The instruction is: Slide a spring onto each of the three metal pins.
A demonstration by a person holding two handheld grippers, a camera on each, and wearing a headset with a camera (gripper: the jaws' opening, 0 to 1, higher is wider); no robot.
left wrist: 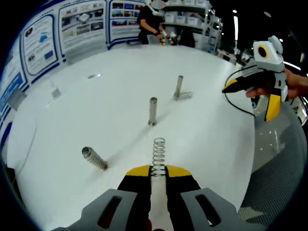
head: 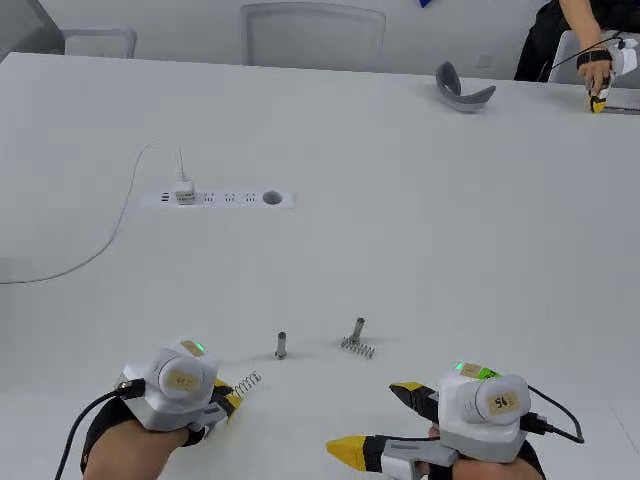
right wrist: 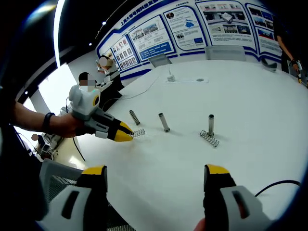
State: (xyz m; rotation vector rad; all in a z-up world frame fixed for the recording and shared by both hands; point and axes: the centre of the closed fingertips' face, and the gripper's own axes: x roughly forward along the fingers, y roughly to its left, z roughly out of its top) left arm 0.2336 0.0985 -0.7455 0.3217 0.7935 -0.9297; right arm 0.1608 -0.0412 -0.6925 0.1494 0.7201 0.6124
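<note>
My left gripper (head: 228,397) (left wrist: 158,172) is shut on one end of a small spring (head: 246,381) (left wrist: 158,153), which points at a bare upright pin (head: 281,345) (left wrist: 152,110). Farther right stands a second bare pin (head: 357,329) (left wrist: 179,86) (right wrist: 211,124), with a loose spring (head: 358,347) (left wrist: 184,96) (right wrist: 209,138) lying at its foot. A third pin (left wrist: 94,158) (right wrist: 134,117), with a spring coiled around it, sits to the left of my left gripper's jaws. My right gripper (head: 370,420) (right wrist: 155,171) is open and holds nothing, low at the table's near right.
A white power strip (head: 218,199) with a plug and cable lies mid-table on the left. A grey curved object (head: 463,92) rests at the far right. Another person's hand (head: 597,70) works at the far right corner. Chairs (head: 312,35) stand behind the table.
</note>
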